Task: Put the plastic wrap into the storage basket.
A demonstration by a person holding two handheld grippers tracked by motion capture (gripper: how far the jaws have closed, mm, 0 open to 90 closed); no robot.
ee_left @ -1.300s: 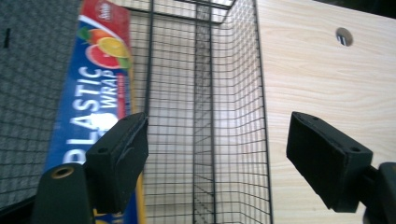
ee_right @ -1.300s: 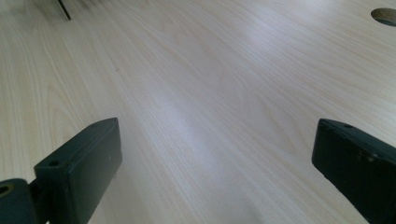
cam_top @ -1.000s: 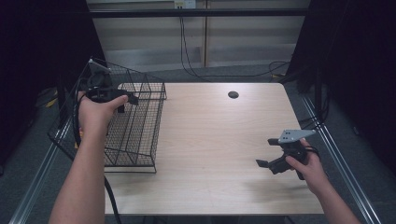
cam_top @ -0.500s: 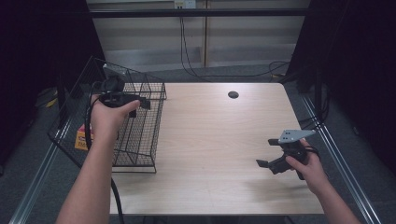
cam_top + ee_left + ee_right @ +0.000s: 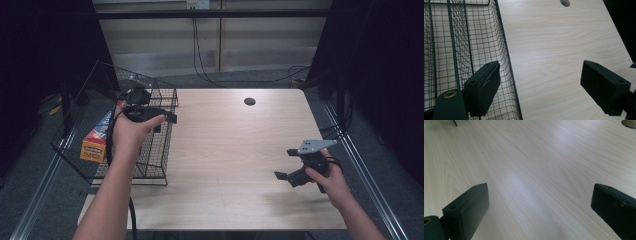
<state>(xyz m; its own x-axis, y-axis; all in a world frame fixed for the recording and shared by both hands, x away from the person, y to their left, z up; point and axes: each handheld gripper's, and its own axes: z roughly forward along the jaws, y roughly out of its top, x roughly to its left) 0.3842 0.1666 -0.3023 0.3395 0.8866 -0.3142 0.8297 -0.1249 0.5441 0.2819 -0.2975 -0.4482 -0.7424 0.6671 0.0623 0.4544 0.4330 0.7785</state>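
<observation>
Table (image 5: 235, 150) of pale wood grain, rectangular, with round dark cable hole (image 5: 249, 101) near far edge. Black wire-mesh basket (image 5: 150, 160) at left end, overhanging table's left edge, tipped so open side faces up and leftward. Inside basket, orange and blue cardboard box (image 5: 97, 140), lying against mesh on far-left side. Left gripper (image 5: 165, 118) held above basket's right rim, jaws spread wide, nothing between them; in left gripper view, one jaw over mesh wall, other over bare wood, same gripper (image 5: 541, 87) straddling basket's edge. Right gripper (image 5: 285, 175) low over table near right front, well apart from basket, grey three-cornered plate on top; jaws wide apart and empty, bare wood between them in right gripper view (image 5: 539, 215).
</observation>
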